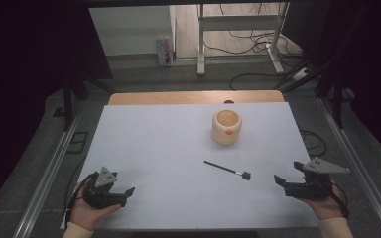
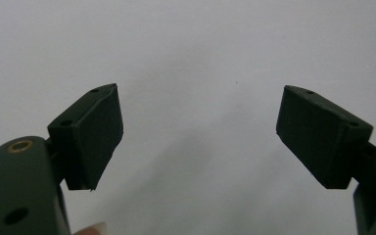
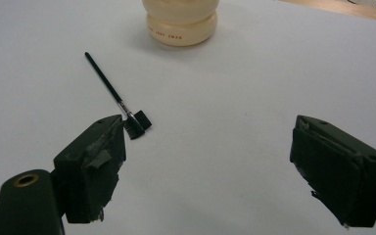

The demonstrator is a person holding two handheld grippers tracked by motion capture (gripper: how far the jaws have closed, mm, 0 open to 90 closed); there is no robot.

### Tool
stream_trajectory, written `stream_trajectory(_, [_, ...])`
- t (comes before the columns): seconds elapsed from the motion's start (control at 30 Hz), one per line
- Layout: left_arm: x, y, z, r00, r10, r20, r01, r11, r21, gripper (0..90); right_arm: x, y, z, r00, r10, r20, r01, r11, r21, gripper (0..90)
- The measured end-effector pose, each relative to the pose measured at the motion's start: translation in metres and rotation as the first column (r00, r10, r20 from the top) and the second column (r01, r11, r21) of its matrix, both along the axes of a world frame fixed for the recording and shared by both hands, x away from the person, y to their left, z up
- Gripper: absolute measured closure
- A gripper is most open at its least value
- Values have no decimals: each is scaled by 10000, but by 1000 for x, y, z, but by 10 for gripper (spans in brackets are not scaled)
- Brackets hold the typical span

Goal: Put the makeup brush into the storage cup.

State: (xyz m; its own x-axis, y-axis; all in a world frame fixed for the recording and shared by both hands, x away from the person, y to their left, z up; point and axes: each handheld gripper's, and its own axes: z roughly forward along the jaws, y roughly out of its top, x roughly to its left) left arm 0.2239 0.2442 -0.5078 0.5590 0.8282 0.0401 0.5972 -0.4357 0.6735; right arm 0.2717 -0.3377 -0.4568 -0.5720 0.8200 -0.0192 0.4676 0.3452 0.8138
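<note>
1. Nearest, at the front left corner of the white table (image 1: 168,148), the left gripper (image 1: 124,192) sits in the person's left hand (image 1: 87,210), low over the surface. Its jaws stand wide apart with nothing between them; the left gripper view shows bare white surface between the two black pads (image 2: 98,132).
2. Near the front right corner, the right gripper (image 1: 279,181) is held in the right hand (image 1: 327,206), pointing toward the middle of the table. Its jaws are also spread wide and grip nothing.
3. Just beyond the right gripper, a thin black brush (image 1: 226,170) lies flat on the surface, right of centre. Its head points toward the right gripper and its handle angles away toward the far left. In the right gripper view the brush head (image 3: 138,125) lies just past the tip of one jaw, apart from it.
4. Farther back, toward the far edge and right of centre, a round cream-coloured pot (image 1: 226,127) stands upright, well apart from the brush.
</note>
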Motion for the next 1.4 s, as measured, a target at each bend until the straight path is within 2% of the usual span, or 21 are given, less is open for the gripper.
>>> stream_trajectory(0.23, [-1, 0, 3, 10000, 11, 74, -10, 9999, -108, 183, -3, 2, 2, 9999, 106, -117, -109, 9996, -257, 152])
stream_trajectory(0.53, [-6, 3, 3, 9999, 139, 71, -139, 9999, -90, 183, 2, 6, 4, 9996, 171, -243, -175, 9997, -168, 153])
stream_trajectory(0.7, [-4, 1, 2, 10000, 63, 51, -62, 9999, -82, 183, 1, 7, 6, 9995, 228, -239, -231, 9996, -132, 160])
stream_trajectory(0.83, [-3, 0, 1, 10000, 18, 31, -18, 10000, -86, 182, 1, 3, 8, 9997, 76, -245, -78, 9999, -91, 171])
stream_trajectory(1.0, [-6, 1, 3, 10000, 24, 84, -23, 10000, -23, 183, 0, 4, 12, 9998, 53, -175, -56, 9999, -132, 172])
stream_trajectory(1.4, [-11, 3, 1, 9999, 105, 31, -105, 9999, -44, 182, 6, 14, 22, 9995, 302, -122, -306, 9990, -310, 195])
